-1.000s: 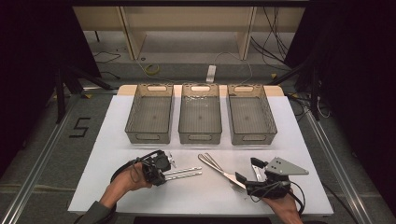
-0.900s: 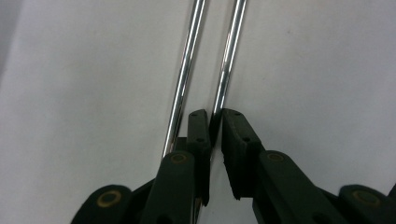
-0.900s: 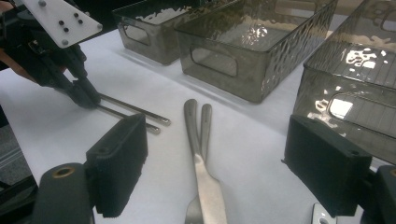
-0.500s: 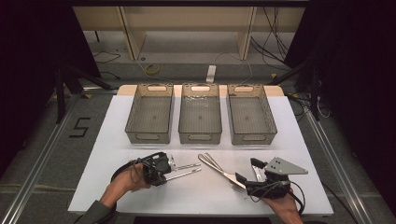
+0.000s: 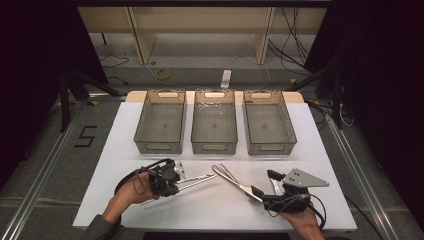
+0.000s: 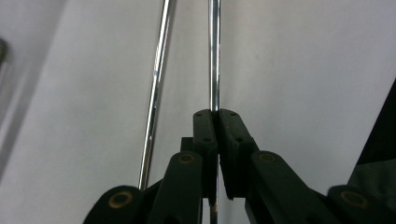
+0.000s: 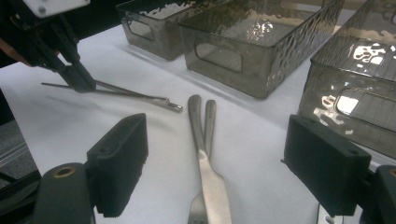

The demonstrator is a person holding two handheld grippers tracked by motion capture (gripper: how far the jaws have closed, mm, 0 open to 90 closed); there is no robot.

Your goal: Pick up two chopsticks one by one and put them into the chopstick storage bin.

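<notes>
— What is changed at the left? 
— The left tool (image 5: 176,176) has just been closed on the thin tongs (image 5: 197,178), low on the table (image 5: 115,165); lifting seems possible; the right tool (image 5: 270,187) is held open over the scissors (image 5: 232,180).

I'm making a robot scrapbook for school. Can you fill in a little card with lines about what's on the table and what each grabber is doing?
Table: white table top
Bins: three clear grey bins in a row at the far side, nothing visible inside
Left gripper: fingers shut on one rod of the thin metal tool
Right gripper: fingers wide open, holding nothing
Between right fingers: steel tongs lying flat on the table
Tongs tips: pointing toward the bins
</notes>
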